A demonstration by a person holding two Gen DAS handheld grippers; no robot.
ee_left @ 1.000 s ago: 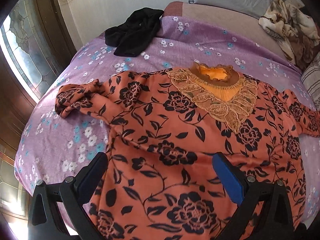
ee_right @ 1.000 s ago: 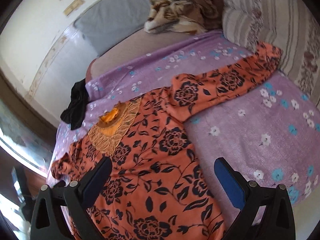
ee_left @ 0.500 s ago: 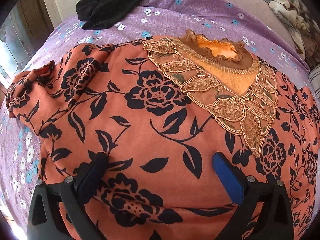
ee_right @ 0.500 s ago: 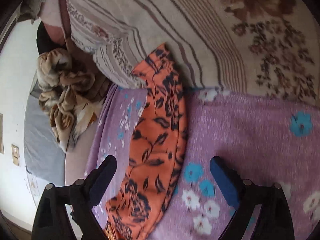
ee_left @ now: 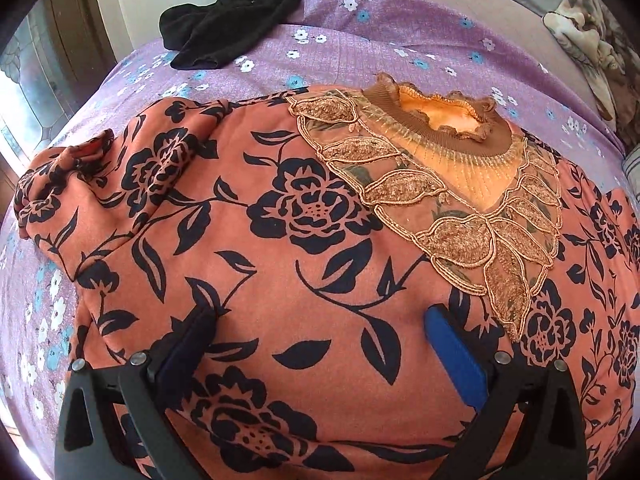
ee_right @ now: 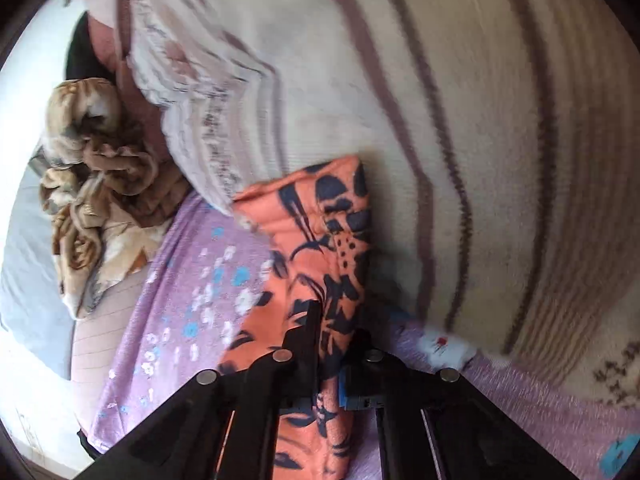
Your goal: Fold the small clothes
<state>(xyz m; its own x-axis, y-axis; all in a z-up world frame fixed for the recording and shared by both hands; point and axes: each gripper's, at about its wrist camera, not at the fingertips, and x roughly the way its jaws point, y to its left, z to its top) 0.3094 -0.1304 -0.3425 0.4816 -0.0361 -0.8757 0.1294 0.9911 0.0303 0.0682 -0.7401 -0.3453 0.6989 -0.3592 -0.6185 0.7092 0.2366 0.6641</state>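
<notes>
Your right gripper (ee_right: pixel 338 320) has just been closing, and its fingers are now clamped on the sleeve (ee_right: pixel 320 240) of the orange top with black flowers (ee_left: pixel 312 248), low in the middle of the right wrist view. The sleeve's cuff end lies against the cream blanket with brown stripes (ee_right: pixel 460 120) that fills the upper right of that frame. If you pull before checking, I think you may drag a fold of that blanket or the purple flowered bedsheet (ee_right: pixel 192 280) along with the sleeve; the picture is blurred there, so I cannot tell whether only the sleeve is pinched.

Your left gripper (ee_left: pixel 320 344) stands with its fingers well apart over the chest of the top, bottom centre of the left wrist view, with nothing between them but flat cloth beneath. The top lies spread face up on the bed, its gold embroidered neckline (ee_left: pixel 436 184) at upper right of centre, its other sleeve bunched at the left edge.

The likely trouble is that the body slides or wrinkles when you carry the sleeve across, since the left gripper is not visibly pinning it. The bunched left sleeve may also leave a lump in the fold. The black garment (ee_left: pixel 232 32) at the top sits well apart and poses no risk.
</notes>
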